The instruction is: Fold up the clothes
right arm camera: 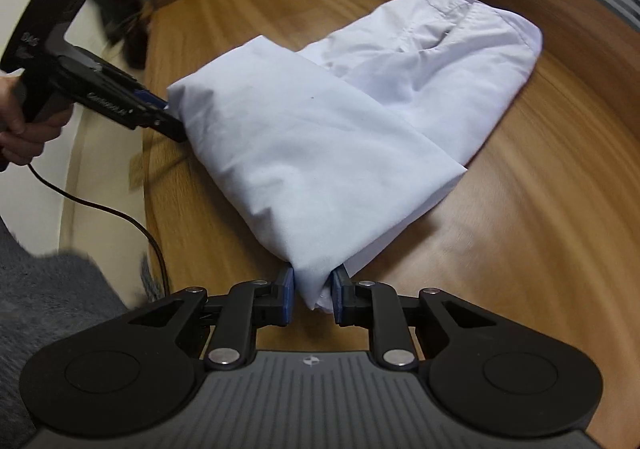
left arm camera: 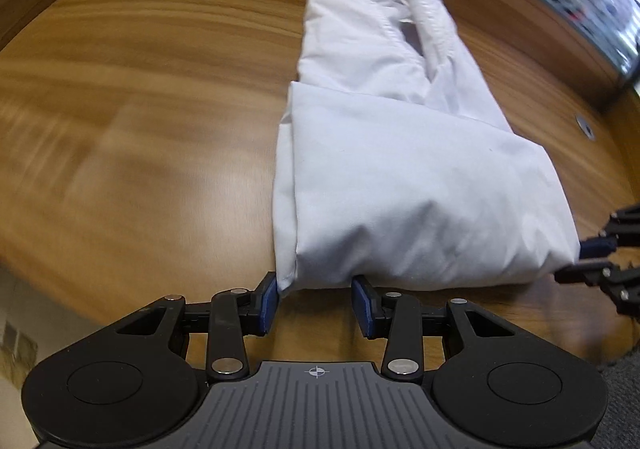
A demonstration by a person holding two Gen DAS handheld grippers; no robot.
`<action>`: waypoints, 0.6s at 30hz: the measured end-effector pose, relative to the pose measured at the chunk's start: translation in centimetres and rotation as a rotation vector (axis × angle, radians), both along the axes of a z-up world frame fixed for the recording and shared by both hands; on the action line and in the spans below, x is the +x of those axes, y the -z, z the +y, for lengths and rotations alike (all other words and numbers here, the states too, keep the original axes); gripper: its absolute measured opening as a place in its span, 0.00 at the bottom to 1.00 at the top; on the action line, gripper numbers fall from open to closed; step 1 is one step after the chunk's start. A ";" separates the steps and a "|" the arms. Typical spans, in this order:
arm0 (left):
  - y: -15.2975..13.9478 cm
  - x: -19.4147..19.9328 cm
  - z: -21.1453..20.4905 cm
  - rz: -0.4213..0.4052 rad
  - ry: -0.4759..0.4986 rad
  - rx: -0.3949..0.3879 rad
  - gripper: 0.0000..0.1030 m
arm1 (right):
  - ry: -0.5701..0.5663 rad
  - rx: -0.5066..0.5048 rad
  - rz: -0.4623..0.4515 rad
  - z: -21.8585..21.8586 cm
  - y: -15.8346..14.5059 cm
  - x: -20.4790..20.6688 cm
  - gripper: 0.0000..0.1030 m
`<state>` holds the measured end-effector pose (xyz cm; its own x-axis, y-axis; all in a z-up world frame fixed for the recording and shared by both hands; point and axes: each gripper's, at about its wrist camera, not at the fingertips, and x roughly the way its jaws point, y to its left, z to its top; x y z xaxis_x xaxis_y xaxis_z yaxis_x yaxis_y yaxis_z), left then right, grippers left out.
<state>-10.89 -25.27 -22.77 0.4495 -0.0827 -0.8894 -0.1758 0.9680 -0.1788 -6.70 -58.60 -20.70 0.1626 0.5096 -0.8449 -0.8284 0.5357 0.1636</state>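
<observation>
A white cotton garment, folded over itself (left arm camera: 404, 177), lies on the brown wooden table with visible grain (left arm camera: 140, 109). In the left wrist view it fills the centre and right of the frame, running from the lower middle up toward the upper right. The near half is a smooth folded layer that lies on top of the far half, where seams and a waistband-like edge show.

The left gripper, black with blue pads (left arm camera: 316, 303), sits at the bottom centre of this view. Its jaws are spread, and the near left corner of the garment reaches just into the gap beside the left pad (left arm camera: 270, 299); the pads do not press it. At the right edge of the same frame the tip of the right gripper (left arm camera: 592, 257) meets the near right corner of the cloth.

In the right wrist view the garment (right arm camera: 320, 153) lies in the middle of the frame, and its near corner hangs down between the blue pads of the right gripper (right arm camera: 313, 295). The jaws here are narrowed onto this corner and pinch it. At the left of this frame the left gripper (right arm camera: 168, 121) touches the opposite corner, held by a person's hand (right arm camera: 24, 129), with a thin black cable (right arm camera: 120, 217) running below it. A grey fuzzy fabric (right arm camera: 48, 309) shows at the lower left.
</observation>
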 end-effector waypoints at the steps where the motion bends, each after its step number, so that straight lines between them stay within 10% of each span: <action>1: 0.0 0.7 0.6 0.003 0.026 0.000 0.41 | 0.034 0.007 0.001 0.1 0.1 -0.5 0.21; 18: -0.9 6.8 7.2 0.009 0.417 0.059 0.41 | 0.337 -0.100 -0.142 4.3 0.3 -1.7 0.23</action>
